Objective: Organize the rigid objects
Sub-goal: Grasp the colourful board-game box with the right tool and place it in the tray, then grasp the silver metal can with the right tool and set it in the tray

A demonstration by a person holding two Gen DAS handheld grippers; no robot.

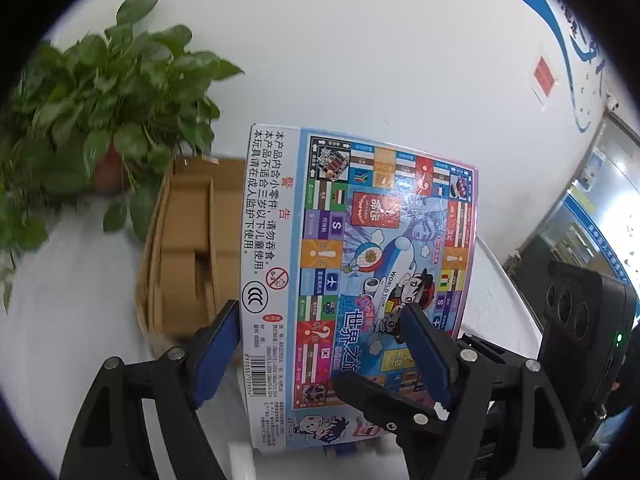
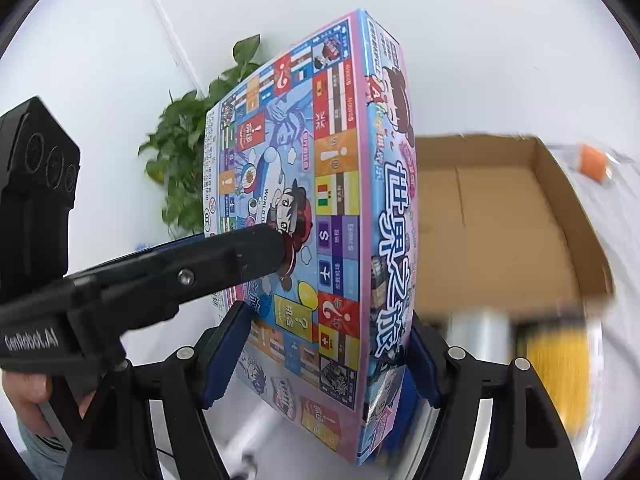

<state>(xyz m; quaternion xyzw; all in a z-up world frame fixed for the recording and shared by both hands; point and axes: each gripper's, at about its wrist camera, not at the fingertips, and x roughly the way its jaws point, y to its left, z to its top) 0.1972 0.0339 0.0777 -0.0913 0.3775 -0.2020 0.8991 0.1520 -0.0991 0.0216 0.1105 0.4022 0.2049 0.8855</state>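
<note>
A flat, colourful board game box is held up off the table, its printed face towards the left wrist camera. In the right wrist view the box stands on edge, showing its face and side. My right gripper is shut on the box's lower part, one blue pad on each side. My left gripper has its right finger pressed on the box's face; the left finger sits by the box's edge. Whether it grips is unclear. The left gripper's finger also shows touching the face.
An open brown cardboard box lies behind the game box; it also shows in the left wrist view. A green potted plant stands at the left. A small orange object lies on the white table. Blurred clear and yellow items lie near.
</note>
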